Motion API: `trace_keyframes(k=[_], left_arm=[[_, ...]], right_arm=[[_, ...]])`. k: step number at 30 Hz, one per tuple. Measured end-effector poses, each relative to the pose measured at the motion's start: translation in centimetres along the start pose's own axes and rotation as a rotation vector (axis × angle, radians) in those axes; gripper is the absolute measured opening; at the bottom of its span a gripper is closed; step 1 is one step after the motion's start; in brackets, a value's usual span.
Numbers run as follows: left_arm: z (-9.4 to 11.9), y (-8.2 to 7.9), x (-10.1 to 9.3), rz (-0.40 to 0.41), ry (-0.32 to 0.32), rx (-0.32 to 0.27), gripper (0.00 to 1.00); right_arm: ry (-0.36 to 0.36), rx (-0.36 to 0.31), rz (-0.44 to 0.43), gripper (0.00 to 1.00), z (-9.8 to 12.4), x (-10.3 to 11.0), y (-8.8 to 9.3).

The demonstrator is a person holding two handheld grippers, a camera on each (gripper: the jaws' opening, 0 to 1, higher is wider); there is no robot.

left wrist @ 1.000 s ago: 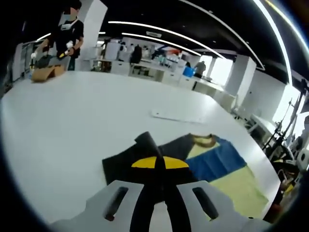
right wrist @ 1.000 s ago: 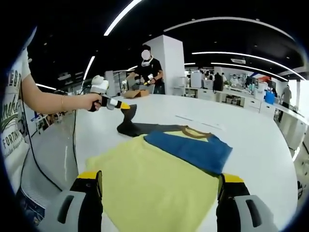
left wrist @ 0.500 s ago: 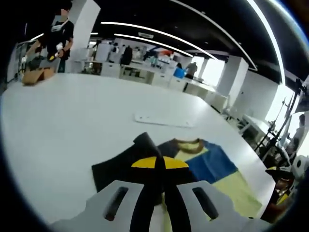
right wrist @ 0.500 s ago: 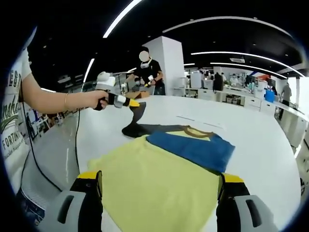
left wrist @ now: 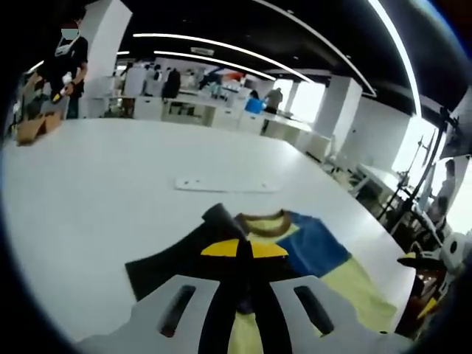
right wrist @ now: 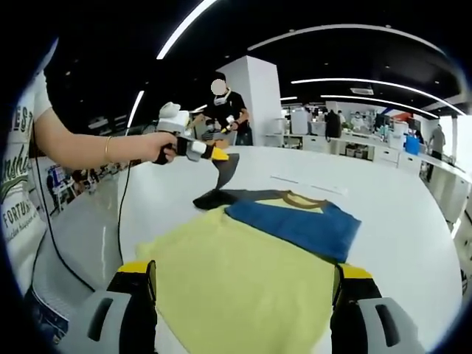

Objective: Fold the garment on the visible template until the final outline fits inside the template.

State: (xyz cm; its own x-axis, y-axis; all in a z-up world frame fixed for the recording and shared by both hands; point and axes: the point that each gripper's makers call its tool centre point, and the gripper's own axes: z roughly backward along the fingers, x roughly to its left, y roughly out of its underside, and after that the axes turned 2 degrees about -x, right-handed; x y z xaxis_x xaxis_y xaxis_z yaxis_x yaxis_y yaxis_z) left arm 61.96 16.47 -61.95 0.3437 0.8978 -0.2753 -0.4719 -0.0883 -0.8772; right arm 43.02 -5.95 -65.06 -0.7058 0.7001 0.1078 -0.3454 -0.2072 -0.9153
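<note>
A T-shirt lies on the white table (left wrist: pixel 96 192), with a yellow body (right wrist: pixel 243 284), a blue panel (right wrist: pixel 295 227), a brown collar (left wrist: pixel 262 223) and a dark sleeve (right wrist: pixel 223 171). My left gripper (left wrist: pixel 244 249) is shut on that dark sleeve. From the right gripper view, the left gripper (right wrist: pixel 215 154) holds the sleeve up above the table, beside the collar. My right gripper (right wrist: pixel 243 280) stands wide open over the near yellow hem, with nothing between its fingers (right wrist: pixel 137 284). A flat white strip (left wrist: pixel 220 184) lies on the table beyond the collar.
A hand and forearm (right wrist: pixel 96 151) carry the left gripper, with a cable (right wrist: pixel 118 221) hanging below. A person (right wrist: pixel 225 110) stands at the table's far side by a cardboard box (left wrist: pixel 33 127). Desks and pillars fill the room behind. The table's edge (right wrist: pixel 442 243) runs close on the right.
The left gripper has lifted the dark sleeve higher and carried it toward the collar. The right gripper has stayed open in place.
</note>
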Motion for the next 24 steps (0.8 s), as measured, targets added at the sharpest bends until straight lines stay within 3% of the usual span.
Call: trace_keyframes(k=[12,18,24], left_arm=[[-1.9,-0.7,-2.7,-0.031,0.061,0.005,0.00],[-3.1,-0.7,-4.0,-0.107,0.087,0.016,0.00],[-4.1,-0.9,-5.6,-0.098,0.118,0.011,0.00]], right_arm=[[-0.002,0.005,-0.012,0.99,-0.1,0.3,0.5],[0.002,0.008,-0.019,0.99,-0.1,0.3,0.7],[0.010,0.014,-0.023,0.98,-0.1,0.1,1.0]])
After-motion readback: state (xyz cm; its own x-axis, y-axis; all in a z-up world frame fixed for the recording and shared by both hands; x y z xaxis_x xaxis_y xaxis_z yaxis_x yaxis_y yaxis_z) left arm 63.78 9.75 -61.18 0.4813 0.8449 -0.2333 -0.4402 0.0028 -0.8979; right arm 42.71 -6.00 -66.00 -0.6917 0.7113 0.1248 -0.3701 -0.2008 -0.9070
